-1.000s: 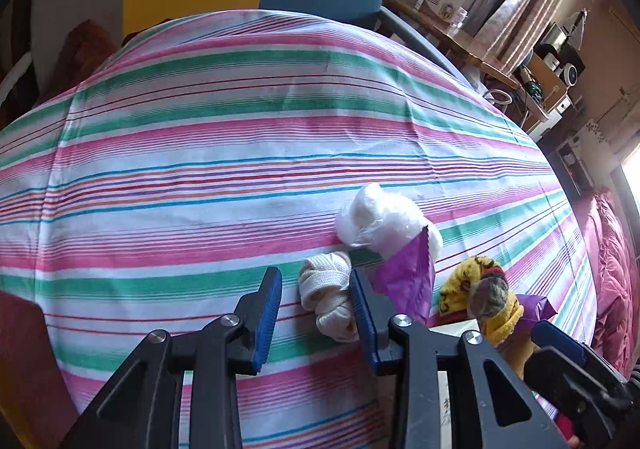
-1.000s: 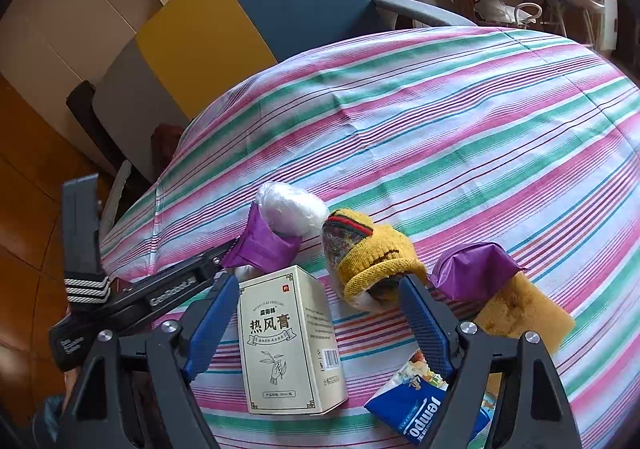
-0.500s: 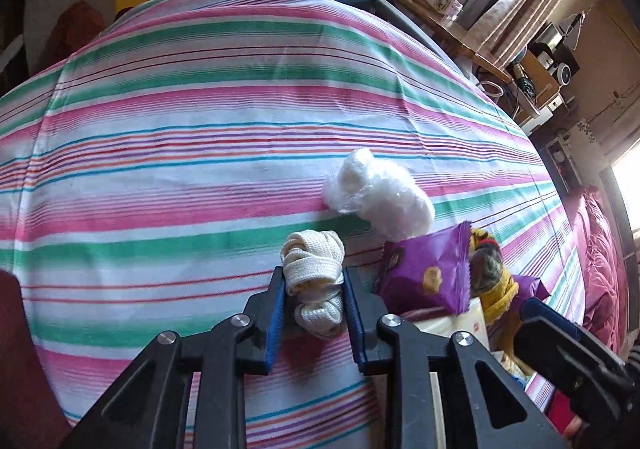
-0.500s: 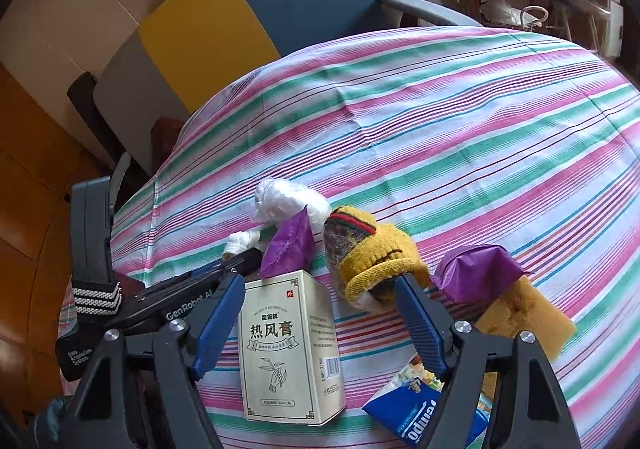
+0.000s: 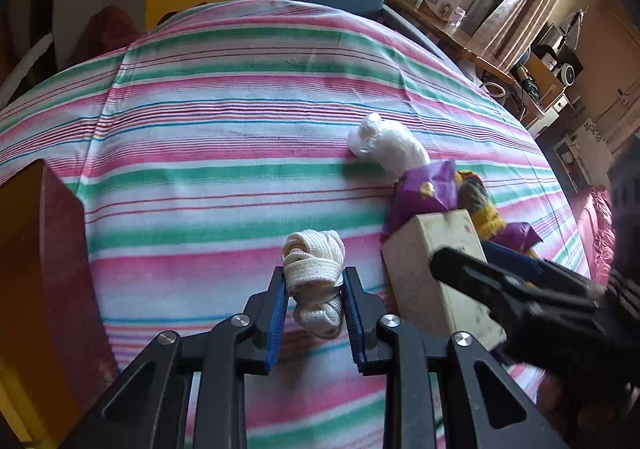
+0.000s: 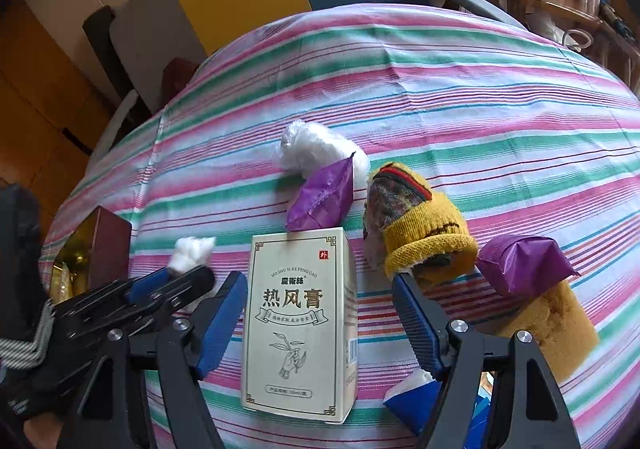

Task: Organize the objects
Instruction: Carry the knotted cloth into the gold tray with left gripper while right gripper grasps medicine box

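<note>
My left gripper (image 5: 314,313) is shut on a knotted white cord bundle (image 5: 316,281) and holds it over the striped tablecloth (image 5: 220,153). In the right wrist view the left gripper (image 6: 172,289) shows at the left with the white bundle (image 6: 191,253) at its tip. My right gripper (image 6: 320,321) is open, its jaws on either side of a cream medicine box (image 6: 302,321) that stands upright; it does not touch the box. The box also shows in the left wrist view (image 5: 436,269).
Behind the box lie a purple snack packet (image 6: 324,197), a white plastic wad (image 6: 316,149), a yellow knit sock (image 6: 416,225), a second purple packet (image 6: 520,265) on a yellow sponge (image 6: 556,325), and a blue tissue pack (image 6: 416,397). A dark red box (image 6: 108,249) stands at the table's left edge.
My left gripper closed on the white cord bundle and lifted it back and left, away from the pile. My right gripper moved closer to the medicine box, still open.
</note>
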The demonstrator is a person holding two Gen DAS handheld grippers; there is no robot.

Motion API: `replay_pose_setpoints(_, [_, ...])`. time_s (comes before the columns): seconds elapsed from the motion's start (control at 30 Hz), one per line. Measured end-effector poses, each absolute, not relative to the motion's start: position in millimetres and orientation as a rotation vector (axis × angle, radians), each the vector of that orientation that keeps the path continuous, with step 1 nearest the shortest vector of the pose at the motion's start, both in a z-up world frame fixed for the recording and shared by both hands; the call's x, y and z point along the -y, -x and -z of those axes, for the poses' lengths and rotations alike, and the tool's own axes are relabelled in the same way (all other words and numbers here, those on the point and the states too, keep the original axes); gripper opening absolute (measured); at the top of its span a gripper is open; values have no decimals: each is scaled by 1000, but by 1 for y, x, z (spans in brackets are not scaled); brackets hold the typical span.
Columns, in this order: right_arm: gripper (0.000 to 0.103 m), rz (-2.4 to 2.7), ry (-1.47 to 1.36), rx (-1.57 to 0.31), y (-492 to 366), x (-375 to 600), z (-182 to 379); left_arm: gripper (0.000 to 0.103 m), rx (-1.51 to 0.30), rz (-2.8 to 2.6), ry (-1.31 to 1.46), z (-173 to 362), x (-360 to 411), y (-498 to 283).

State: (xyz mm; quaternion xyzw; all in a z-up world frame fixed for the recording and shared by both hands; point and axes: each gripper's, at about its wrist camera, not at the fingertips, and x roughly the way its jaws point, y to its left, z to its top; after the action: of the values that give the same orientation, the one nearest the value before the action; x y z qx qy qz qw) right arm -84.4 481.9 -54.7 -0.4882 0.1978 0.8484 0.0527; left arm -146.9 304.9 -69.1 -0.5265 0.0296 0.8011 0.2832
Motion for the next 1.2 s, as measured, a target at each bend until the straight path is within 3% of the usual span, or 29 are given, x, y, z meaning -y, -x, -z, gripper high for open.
replay_pose_setpoints(0.1, [74, -2600, 1485, -573, 85, -477, 54, 26, -89, -2155, 1383, 58, -294, 133])
replay_pose_setpoints(0.23, [60, -2649, 1473, -532, 85, -469, 49, 26, -77, -2168, 1335, 38, -273, 113])
replay_pose_setpoints(0.3, [60, -2661, 1478, -524, 86, -466, 49, 26, -60, -2173, 1312, 27, -259, 102])
replay_pose_setpoints(0.4, [62, -2657, 1474, -523, 87, -466, 50, 26, -19, -2186, 1283, 12, -232, 89])
replay_pose_setpoints(0.57, [80, -2681, 1427, -572, 85, -467, 47, 26, 61, -2247, 1238, -11, -175, 76])
replay_pose_setpoints(0.83, [83, -2657, 1478, -502, 92, -458, 57, 26, 223, -2435, 1251, -19, -57, 64])
replay_pose_setpoints(0.9, [75, -2648, 1510, -435, 94, -451, 61, 26, 266, -2497, 1263, -19, -25, 59])
replay_pose_setpoints(0.97, [55, -2639, 1545, -366, 95, -446, 65, 26, 317, -2549, 1278, -16, 5, 53])
replay_pose_setpoints(1.2, [53, -2643, 1563, -203, 92, -434, 68, 26, 377, -2592, 1338, 9, 45, 39])
